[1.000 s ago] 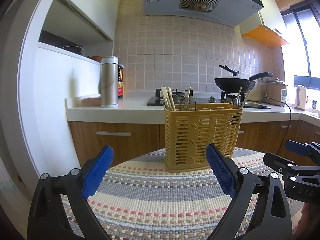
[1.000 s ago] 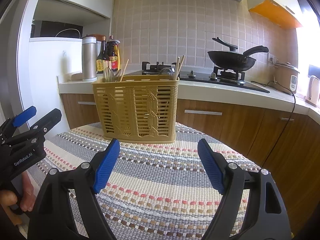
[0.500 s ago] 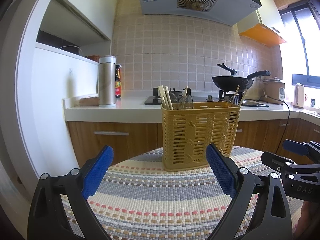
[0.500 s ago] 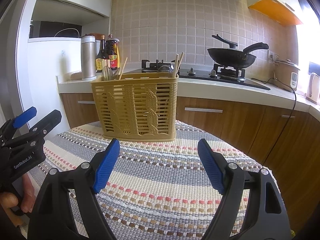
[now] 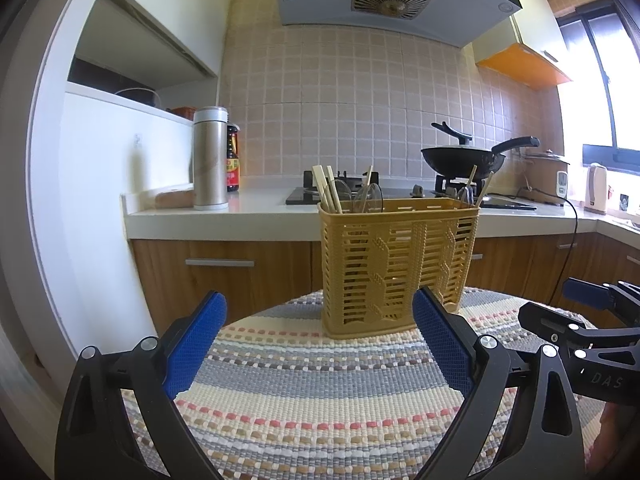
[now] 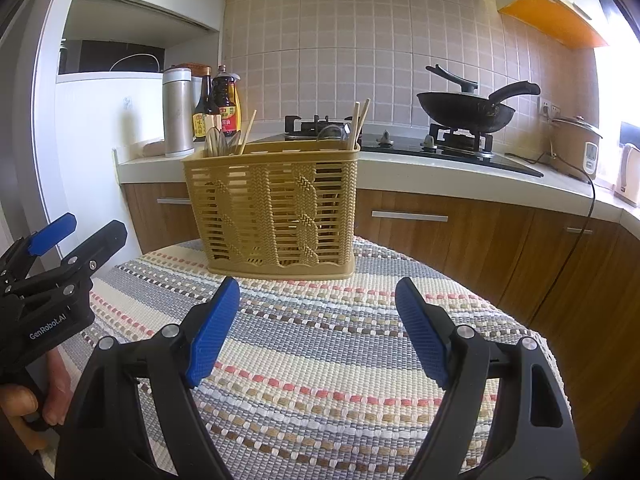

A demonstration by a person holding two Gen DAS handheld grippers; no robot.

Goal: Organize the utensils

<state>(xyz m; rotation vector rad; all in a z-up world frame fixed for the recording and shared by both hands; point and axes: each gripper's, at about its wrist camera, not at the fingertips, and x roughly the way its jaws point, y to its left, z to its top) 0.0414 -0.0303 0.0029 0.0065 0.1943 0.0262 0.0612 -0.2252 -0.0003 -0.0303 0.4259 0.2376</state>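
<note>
A yellow plastic utensil basket [image 5: 398,264] stands upright on a round bench covered by a striped woven mat [image 5: 320,400]. In the left wrist view, the left gripper [image 5: 320,344] sits low over the mat with its blue-padded jaws spread wide and holding nothing; the basket stands beyond them, ahead and a little to the right of the gap, not touching either jaw. In the right wrist view, the right gripper [image 6: 318,328] also has its jaws wide apart and empty, and the basket [image 6: 276,212] stands beyond them, ahead and slightly left of centre, clear of both jaws.

The basket is rectangular, with slatted openwork walls and a braided pattern moulded into its long side. Wooden chopsticks [image 5: 326,190] lean out of its top at both ends, beside rounded utensil heads [image 6: 218,142] whose kind is hard to tell.

Behind the bench runs a kitchen counter [image 5: 224,216] with a steel flask [image 5: 210,158], sauce bottles [image 6: 224,100] and a black wok [image 6: 466,108] on a gas hob.
</note>
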